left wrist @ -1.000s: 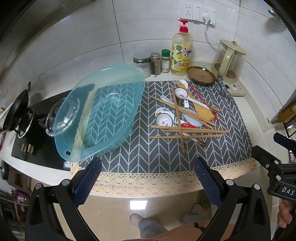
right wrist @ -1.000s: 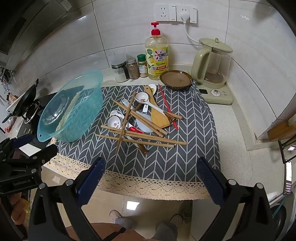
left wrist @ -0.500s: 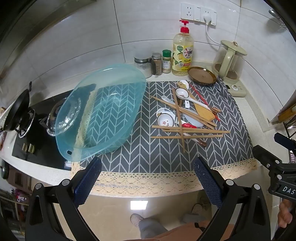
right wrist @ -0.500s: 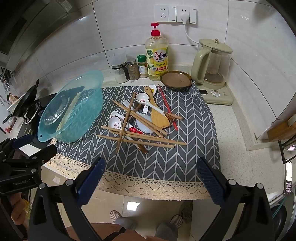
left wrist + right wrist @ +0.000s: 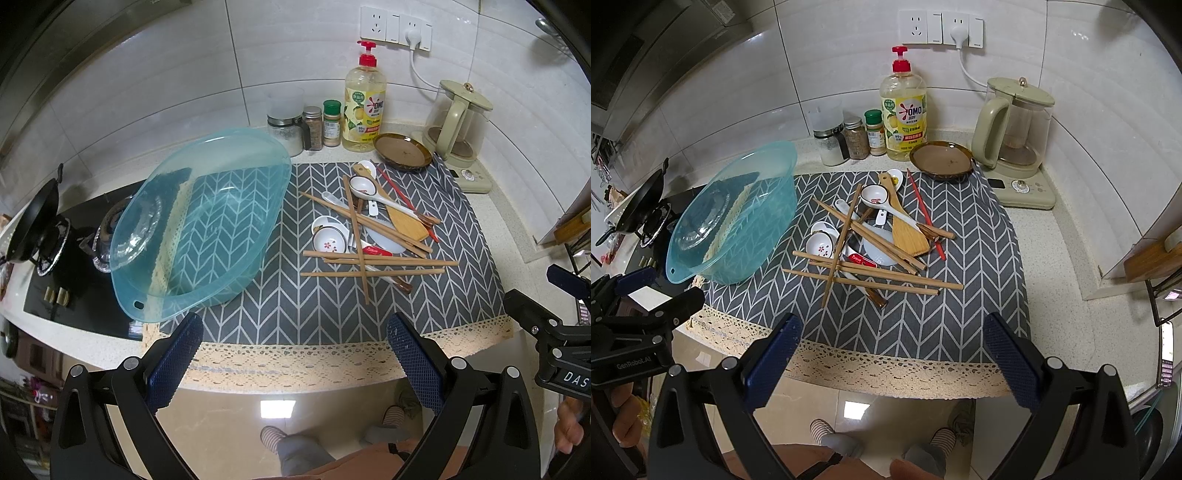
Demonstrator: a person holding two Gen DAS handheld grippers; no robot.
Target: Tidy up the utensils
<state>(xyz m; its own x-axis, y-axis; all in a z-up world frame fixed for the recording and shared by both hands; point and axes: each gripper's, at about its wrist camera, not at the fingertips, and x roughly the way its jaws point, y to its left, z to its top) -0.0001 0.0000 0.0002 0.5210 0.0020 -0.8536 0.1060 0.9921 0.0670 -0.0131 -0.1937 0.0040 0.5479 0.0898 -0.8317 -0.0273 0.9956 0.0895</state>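
A pile of utensils lies on the grey chevron mat [image 5: 317, 306]: several wooden chopsticks [image 5: 373, 274], white ceramic spoons [image 5: 364, 186], small white dishes [image 5: 330, 240], a wooden spatula [image 5: 404, 223] and red chopsticks [image 5: 400, 194]. The pile also shows in the right wrist view [image 5: 871, 251]. A clear blue plastic basin [image 5: 199, 225] stands empty at the mat's left [image 5: 733, 218]. My left gripper [image 5: 293, 345] is open and empty, in front of the counter edge. My right gripper [image 5: 892, 345] is open and empty, also short of the counter.
Along the back wall stand spice jars [image 5: 312, 123], a dish-soap bottle [image 5: 364, 107], a brown plate [image 5: 402, 151] and a green kettle [image 5: 458, 122]. A black stove with a wok [image 5: 37, 221] and a glass lid [image 5: 129, 236] sits at the left.
Both grippers have barely moved; the view has shifted only slightly. Nothing on the counter has moved.
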